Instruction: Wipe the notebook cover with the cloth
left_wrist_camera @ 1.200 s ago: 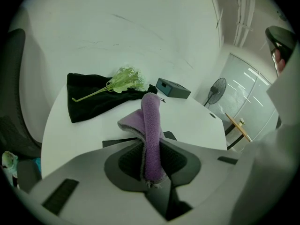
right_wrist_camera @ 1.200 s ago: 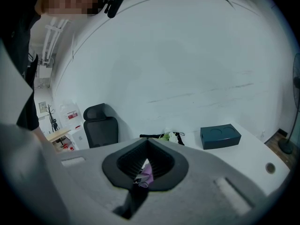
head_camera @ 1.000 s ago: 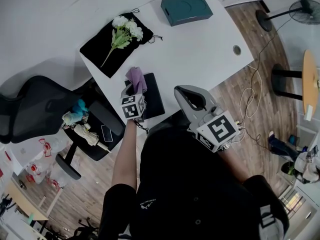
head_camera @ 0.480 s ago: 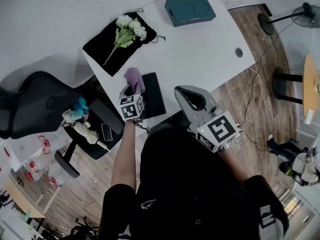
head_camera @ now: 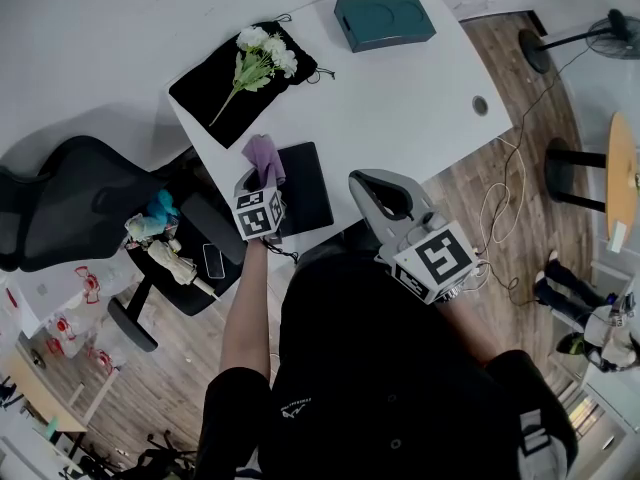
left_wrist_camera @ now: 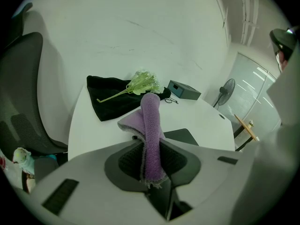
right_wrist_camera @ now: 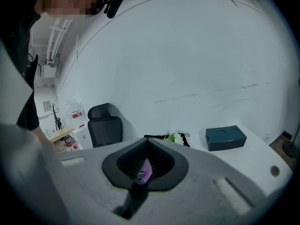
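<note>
Purple cloth (left_wrist_camera: 151,121), judged soft and limp, is pinched mid-fold in the closed left claw (left_wrist_camera: 149,146) beside the stiff-looking black notebook (head_camera: 305,186); the right claw (right_wrist_camera: 146,143) is closed, empty.

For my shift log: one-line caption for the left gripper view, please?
Left gripper clamps purple cloth, with black notebook on white table just ahead.

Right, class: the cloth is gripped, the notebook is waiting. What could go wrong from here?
1. The notebook lies at the near edge of the table, and the right tongs hang back, off it; a wiping stroke may push it off.
2. The left tongs pinch the purple cloth as a narrow fold, so it may wipe only a thin strip.
</note>
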Tool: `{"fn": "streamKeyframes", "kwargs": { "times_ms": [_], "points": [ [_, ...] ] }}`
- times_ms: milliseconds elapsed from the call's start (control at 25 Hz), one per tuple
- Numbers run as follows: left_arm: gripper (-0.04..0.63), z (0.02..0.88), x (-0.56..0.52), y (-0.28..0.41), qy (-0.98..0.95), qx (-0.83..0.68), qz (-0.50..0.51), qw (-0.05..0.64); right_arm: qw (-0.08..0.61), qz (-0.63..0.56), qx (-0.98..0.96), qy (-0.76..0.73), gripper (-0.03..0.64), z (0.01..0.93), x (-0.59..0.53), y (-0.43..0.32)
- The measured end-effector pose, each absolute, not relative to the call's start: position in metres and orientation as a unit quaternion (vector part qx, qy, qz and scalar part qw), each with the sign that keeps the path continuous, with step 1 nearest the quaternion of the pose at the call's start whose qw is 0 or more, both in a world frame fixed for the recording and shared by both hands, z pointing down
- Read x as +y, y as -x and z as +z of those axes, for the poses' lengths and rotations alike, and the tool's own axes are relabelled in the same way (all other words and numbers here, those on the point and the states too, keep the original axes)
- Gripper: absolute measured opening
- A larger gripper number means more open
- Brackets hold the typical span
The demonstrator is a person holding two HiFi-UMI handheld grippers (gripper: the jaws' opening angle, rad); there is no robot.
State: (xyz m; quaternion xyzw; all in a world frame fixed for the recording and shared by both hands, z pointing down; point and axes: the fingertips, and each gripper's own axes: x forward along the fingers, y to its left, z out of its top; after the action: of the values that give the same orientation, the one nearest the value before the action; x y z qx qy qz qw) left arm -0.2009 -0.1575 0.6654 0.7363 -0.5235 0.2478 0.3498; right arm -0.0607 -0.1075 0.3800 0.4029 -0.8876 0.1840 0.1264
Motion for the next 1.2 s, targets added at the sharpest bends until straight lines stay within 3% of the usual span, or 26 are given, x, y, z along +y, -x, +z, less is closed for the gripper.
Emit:
{"fn": "streamKeyframes", "kwargs": {
  "times_ms": [1200],
  "points": [
    [0.075, 0.657, -0.143, 0.246, -0.689, -0.584, 0.265, 0.337, 0.125, 0.181, -0.898, -0.380, 0.002, 0.378, -0.097, 0.068]
  ]
}}
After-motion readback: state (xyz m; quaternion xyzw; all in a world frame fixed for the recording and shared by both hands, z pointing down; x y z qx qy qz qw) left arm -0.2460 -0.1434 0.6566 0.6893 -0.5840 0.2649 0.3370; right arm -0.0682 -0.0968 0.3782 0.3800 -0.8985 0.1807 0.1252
